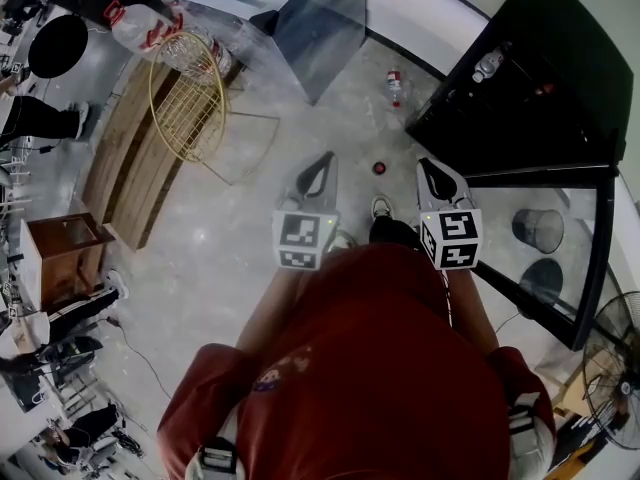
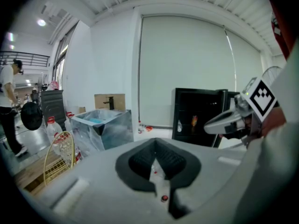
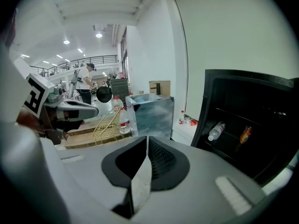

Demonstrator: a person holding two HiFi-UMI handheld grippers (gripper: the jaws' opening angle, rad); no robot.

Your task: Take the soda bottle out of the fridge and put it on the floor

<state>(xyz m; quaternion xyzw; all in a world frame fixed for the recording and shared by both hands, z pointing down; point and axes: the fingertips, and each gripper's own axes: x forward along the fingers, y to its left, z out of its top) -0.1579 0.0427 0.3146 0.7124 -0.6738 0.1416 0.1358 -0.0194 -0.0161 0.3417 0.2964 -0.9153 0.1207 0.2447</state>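
The black fridge stands open at the upper right of the head view, its glass door swung toward me. On its shelves lie an orange soda bottle and, to its left, a clear bottle; both show small in the left gripper view, the orange soda bottle among them. My left gripper and right gripper are held side by side over the floor, short of the fridge. Left gripper and right gripper each have their jaws together, with nothing between them.
A small bottle stands on the floor before the fridge, and a red cap lies nearer me. A yellow wire basket, a wooden pallet and a clear box are at left. A fan stands at the right edge.
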